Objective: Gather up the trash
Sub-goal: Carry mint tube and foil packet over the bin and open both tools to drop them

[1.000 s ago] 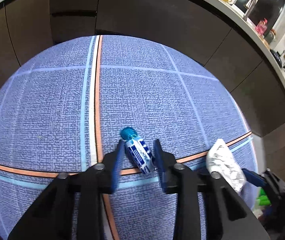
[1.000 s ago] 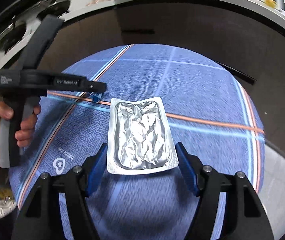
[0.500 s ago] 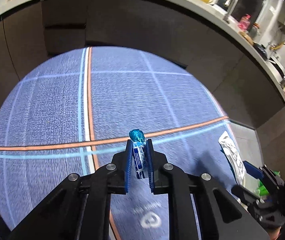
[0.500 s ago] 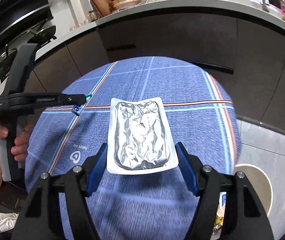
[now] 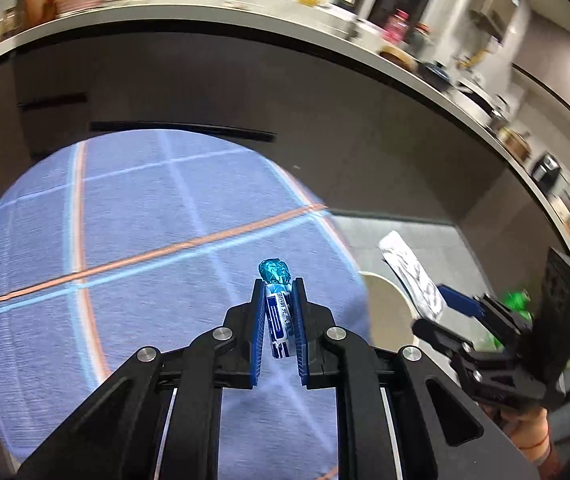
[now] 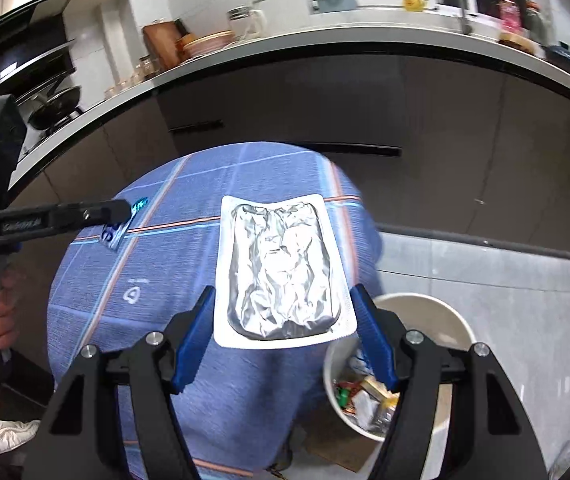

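Blue plaid cloth covered the round surface point(image 6: 157, 320) at the centre of both frames, dark cabinets behind; the left tool point(image 5: 278, 312) was clamped on a small blue-and-white wrapper point(image 5: 278, 316), lower middle, above the cloth; the right tool point(image 6: 283, 320) gripped a silver foil pouch point(image 6: 283, 268) by its edges, mid-frame; a white trash bin point(image 6: 437, 312) with scraps inside stood at lower right.
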